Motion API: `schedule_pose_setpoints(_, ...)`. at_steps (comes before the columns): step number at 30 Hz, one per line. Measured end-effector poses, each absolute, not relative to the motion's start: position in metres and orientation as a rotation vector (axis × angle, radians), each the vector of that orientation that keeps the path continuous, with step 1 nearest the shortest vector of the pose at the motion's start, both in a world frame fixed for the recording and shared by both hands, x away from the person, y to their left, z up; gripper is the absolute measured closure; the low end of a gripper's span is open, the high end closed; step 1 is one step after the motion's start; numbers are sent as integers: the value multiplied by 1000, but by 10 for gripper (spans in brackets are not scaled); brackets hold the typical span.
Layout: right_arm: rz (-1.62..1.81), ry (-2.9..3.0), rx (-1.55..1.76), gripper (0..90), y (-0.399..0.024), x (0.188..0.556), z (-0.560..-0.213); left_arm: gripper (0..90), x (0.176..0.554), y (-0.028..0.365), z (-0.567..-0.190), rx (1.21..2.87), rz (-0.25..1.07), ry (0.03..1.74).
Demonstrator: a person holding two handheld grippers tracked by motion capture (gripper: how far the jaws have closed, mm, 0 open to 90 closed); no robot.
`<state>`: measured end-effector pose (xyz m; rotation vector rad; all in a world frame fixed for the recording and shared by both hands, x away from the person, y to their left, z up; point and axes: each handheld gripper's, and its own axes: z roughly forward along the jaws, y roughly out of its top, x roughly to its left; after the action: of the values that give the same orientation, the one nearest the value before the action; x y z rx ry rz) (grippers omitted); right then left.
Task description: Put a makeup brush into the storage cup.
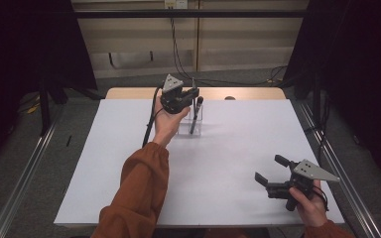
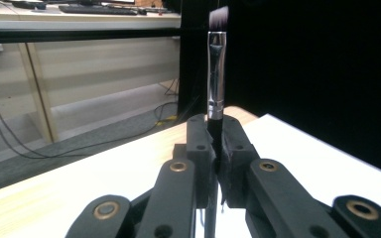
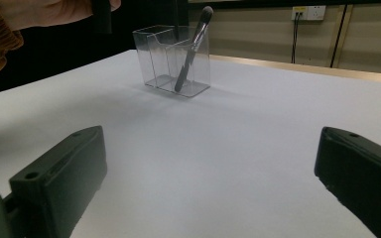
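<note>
My left gripper (image 1: 190, 95) is shut on a thin flat brush (image 2: 217, 74) with a silver ferrule and dark bristles. The brush stands upright between the closed jaws (image 2: 216, 134). The gripper hangs just above a clear plastic holder (image 1: 190, 124) at the far middle of the white table. A second, rounder brush (image 1: 196, 111) leans inside that holder (image 3: 173, 62), its head (image 3: 207, 11) above the rim. How far the held brush's lower end reaches into the holder is hidden. My right gripper (image 1: 270, 169) rests low at the near right, open and empty (image 3: 212, 144).
The white sheet (image 1: 228, 148) covers the table, with a wooden strip (image 1: 248, 93) showing along its far edge. Cables (image 1: 178, 54) run down the back wall and across the floor. Metal rails (image 1: 337, 168) flank both sides of the table.
</note>
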<state>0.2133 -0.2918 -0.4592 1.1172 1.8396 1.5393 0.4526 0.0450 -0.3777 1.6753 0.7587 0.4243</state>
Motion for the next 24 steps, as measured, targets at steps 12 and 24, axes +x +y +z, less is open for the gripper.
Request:
schedule_pose_setpoints(12, 1534, 1836, 1120, 0, -293, 211, -459, 852, 450, 41, -389, 1715, 421, 756)
schedule_pose_setpoints(24, 1540, 1845, 1121, 0, -292, 212, -460, 852, 451, 35, -400, 1738, 389, 758)
